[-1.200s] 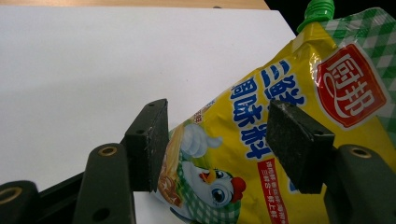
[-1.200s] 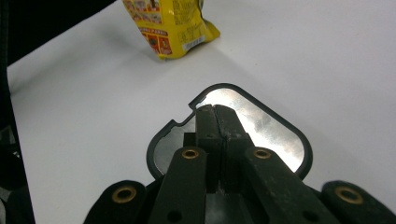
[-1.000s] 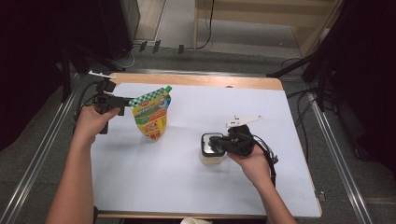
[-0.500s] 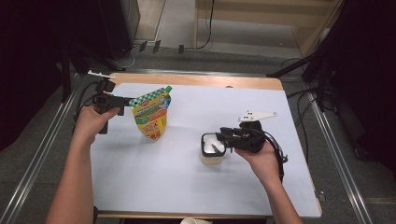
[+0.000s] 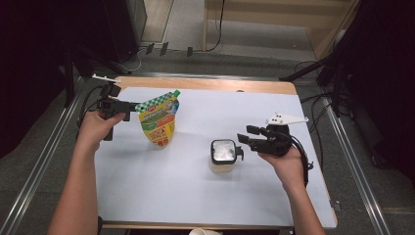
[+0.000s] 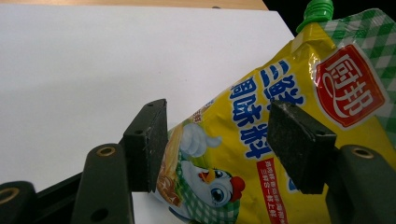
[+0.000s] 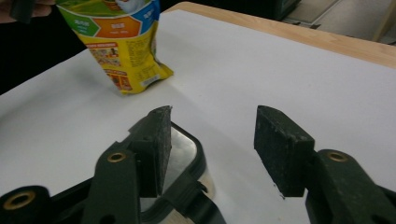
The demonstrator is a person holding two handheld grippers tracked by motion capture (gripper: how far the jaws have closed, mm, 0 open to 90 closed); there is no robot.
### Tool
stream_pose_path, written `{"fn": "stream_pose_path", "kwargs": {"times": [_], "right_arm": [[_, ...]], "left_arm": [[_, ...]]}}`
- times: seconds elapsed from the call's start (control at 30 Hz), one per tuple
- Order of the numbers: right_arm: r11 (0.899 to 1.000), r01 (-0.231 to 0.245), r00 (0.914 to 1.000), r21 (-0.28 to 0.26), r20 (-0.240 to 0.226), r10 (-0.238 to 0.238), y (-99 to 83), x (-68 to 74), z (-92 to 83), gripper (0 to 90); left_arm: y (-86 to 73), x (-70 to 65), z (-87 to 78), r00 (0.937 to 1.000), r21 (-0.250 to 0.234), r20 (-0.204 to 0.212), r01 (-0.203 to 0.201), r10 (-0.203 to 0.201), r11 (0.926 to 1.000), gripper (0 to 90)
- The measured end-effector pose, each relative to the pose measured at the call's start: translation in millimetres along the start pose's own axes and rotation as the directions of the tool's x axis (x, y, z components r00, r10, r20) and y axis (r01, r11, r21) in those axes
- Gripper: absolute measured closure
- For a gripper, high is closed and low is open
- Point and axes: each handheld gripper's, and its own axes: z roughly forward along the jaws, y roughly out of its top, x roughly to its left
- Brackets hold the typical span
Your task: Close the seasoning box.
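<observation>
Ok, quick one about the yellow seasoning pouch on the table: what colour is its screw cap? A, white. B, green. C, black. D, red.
B: the yellow pouch, gripped between the pads of the left gripper, ends in a green cap at its top corner, which also shows in the high view above the green checked band.

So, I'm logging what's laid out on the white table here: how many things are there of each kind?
Yellow seasoning pouch with a green cap: 1
Clear lidded container: 1
Hand-held gripper: 2, left and right
Total: 4
</observation>
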Motion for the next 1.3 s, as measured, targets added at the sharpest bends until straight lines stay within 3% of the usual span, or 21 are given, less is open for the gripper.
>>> {"fn": "stream_pose_path", "kwargs": {"times": [0.23, 0.47, 0.6, 0.77, 0.97, 1.13, 1.3], "right_arm": [[1.0, -0.015, 0.9991, -0.015, 0.041, 0.016, -5.4, -12.5, -5.4, 42.6], [0.999, -0.026, 0.9919, -0.019, 0.124, 0.028, -16.9, -29.3, -7.0, 35.9], [0.998, -0.058, 0.9896, -0.03, 0.13, 0.061, -26.3, -40.6, -6.1, 32.6], [0.998, -0.065, 0.9851, -0.02, 0.158, 0.067, -35.8, -49.9, -2.8, 29.6], [0.994, -0.112, 0.9773, 0.001, 0.181, 0.11, -46.8, -59.9, 3.4, 28.5], [0.99, -0.127, 0.9728, 0.054, 0.202, 0.114, -52.6, -67.3, 8.0, 24.9], [0.989, -0.135, 0.9682, 0.056, 0.22, 0.12, -56.0, -72.2, 7.7, 24.9]], "left_arm": [[-0.3, 0.6, 0.6, 1.0, 0.003, 0.0, 0.002, -0.002, 1.0, 39.3], [-0.8, 2.0, 1.2, 1.0, 0.006, -0.002, 0.007, -0.007, 1.0, 39.3], [-1.1, 2.5, 1.9, 1.0, 0.009, -0.003, 0.009, -0.009, 0.9999, 39.1], [-1.4, 3.1, 2.5, 0.9999, 0.012, -0.005, 0.011, -0.011, 0.9999, 39.0], [-1.5, 2.9, 3.1, 1.0, 0.013, -0.005, 0.008, -0.008, 0.9999, 38.9], [-1.8, 5.1, 3.0, 0.9999, 0.01, -0.007, 0.013, -0.013, 0.9999, 38.9], [-1.8, 6.1, 2.8, 0.9999, 0.006, -0.007, 0.013, -0.013, 0.9999, 38.9]]}}
